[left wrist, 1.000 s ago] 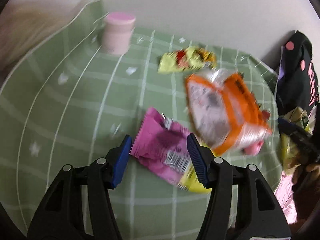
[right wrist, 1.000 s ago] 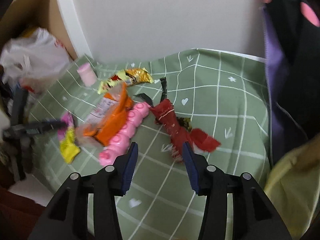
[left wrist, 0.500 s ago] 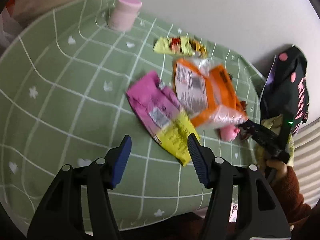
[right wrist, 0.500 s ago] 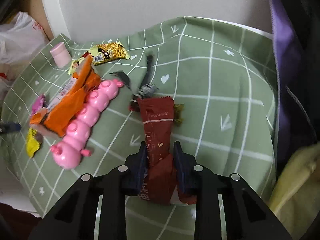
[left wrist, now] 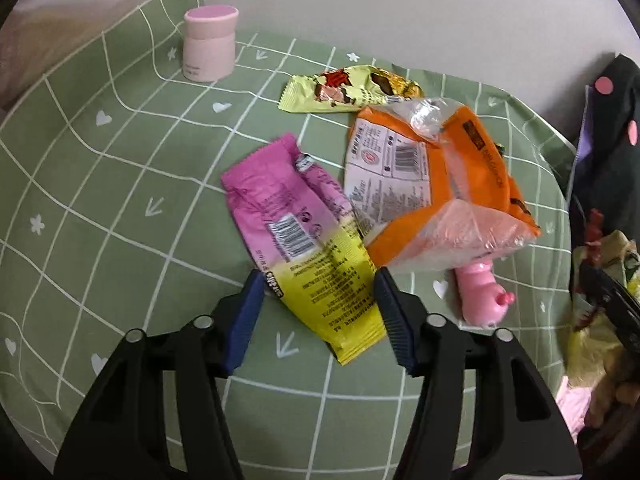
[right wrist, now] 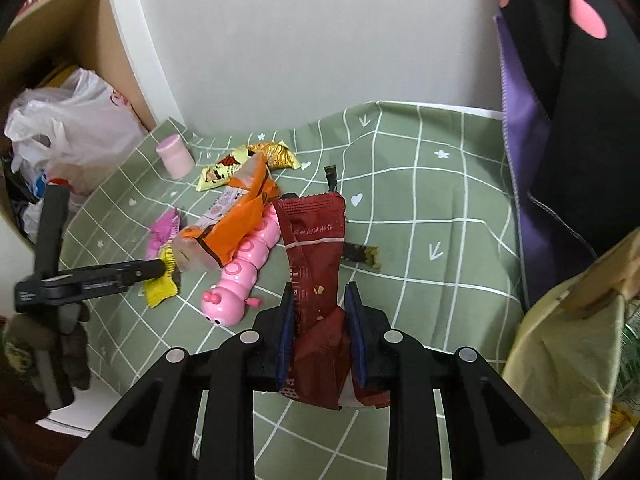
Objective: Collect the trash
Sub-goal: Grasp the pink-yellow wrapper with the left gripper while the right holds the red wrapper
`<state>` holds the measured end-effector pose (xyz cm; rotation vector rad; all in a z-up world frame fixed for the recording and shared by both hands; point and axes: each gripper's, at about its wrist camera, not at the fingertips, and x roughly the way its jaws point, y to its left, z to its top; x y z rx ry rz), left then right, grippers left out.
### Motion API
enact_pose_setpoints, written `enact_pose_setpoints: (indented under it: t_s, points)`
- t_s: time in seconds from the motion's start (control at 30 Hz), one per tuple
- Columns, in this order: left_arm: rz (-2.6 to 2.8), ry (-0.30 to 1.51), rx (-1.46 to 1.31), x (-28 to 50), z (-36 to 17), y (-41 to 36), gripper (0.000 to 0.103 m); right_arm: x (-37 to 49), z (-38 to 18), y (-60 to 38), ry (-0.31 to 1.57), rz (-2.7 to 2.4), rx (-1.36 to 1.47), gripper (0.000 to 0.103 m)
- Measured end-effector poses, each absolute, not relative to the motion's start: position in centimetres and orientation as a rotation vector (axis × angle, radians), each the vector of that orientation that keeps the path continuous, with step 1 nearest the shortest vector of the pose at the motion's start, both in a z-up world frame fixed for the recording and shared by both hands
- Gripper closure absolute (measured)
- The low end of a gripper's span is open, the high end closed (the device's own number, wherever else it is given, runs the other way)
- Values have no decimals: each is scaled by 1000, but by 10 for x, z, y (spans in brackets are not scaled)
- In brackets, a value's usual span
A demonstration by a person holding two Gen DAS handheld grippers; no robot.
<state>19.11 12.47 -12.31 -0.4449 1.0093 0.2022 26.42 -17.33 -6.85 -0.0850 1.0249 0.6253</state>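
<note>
Far left ahead of the left gripper, a pink jar stands on the green cloth. The left gripper's jaws are spread wide, empty, straddling the yellow end of the pink-and-yellow wrapper, which lies flat on the cloth between the tips. Just right of it, the orange bag rests over the pink caterpillar toy, and beyond sits a yellow wrapper. Over to the right gripper: jaws pinched tight on the red wrapper, lifted upright between them. Left of it lies the toy; right of it a dark scrap on the cloth.
</note>
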Motion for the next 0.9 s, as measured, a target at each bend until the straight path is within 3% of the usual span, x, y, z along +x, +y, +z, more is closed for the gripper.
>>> enact_pose_setpoints:
  t_s: [0.03, 0.13, 0.37, 0.4, 0.43, 0.5, 0.8, 0.9]
  points:
    - [206, 1005, -462, 191, -123, 128, 60, 264, -67, -176, 1021, 621, -76, 80]
    - [221, 996, -459, 190, -119, 134, 101, 261, -61, -187, 1006, 610, -53, 80]
    - [176, 915, -480, 178, -95, 145, 99, 254, -56, -203, 985, 591, -7, 80]
    - [166, 908, -500, 179, -94, 145, 95, 253, -56, -204, 984, 590, -2, 80]
    - [160, 909, -517, 179, -94, 143, 72, 252, -56, -204, 982, 589, -1, 80]
    - [144, 915, -531, 183, -98, 135, 50, 249, -57, -204, 980, 585, -3, 79]
    - [206, 992, -307, 221, -122, 86, 50, 242, -63, -204, 1013, 586, -54, 79]
    - [229, 985, -326, 219, -121, 92, 65, 242, -65, -204, 1018, 591, -67, 79]
